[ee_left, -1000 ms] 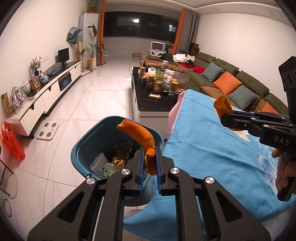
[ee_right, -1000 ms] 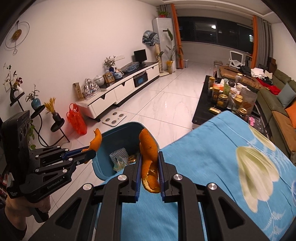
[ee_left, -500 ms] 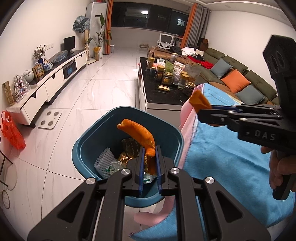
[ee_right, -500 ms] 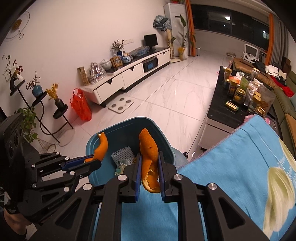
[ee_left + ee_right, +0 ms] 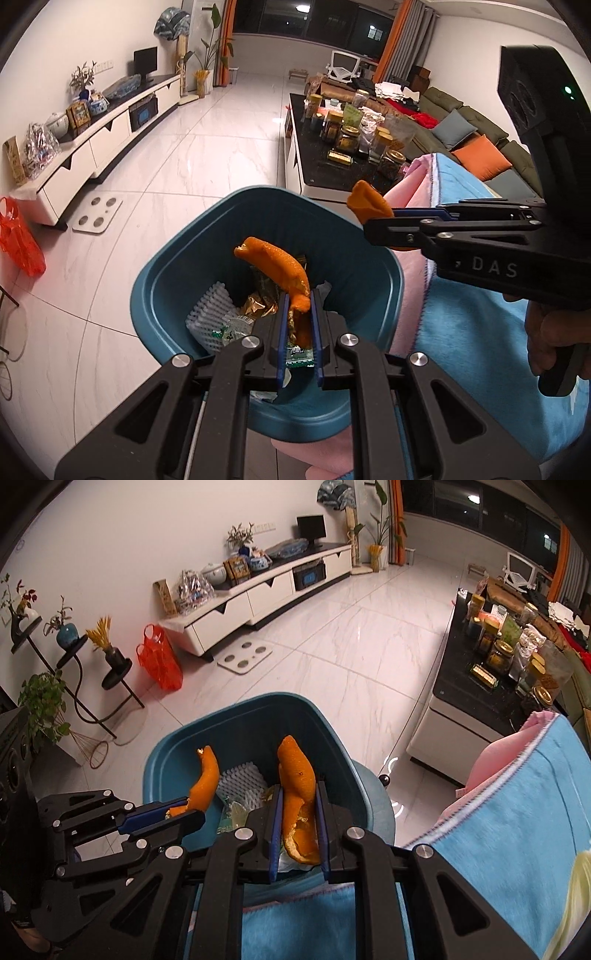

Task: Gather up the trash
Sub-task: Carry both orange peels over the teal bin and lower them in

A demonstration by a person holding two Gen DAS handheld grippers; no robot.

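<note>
We hold 2 strips of orange peel over the blue bin (image 5: 166, 273). The left gripper (image 5: 299, 314) has its jaws clamped on a curved peel (image 5: 275, 264) above the wrappers (image 5: 258, 306) inside. The right gripper (image 5: 298, 823) has its jaws narrow, pinching a longer peel (image 5: 295, 775) over the bin's near rim, beside the blue blanket (image 5: 517, 812).

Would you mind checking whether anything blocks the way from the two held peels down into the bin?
Nothing visible does. The left peel and right peel both hang over the open, lidless bin, with only earlier trash lying at the bottom.
</note>
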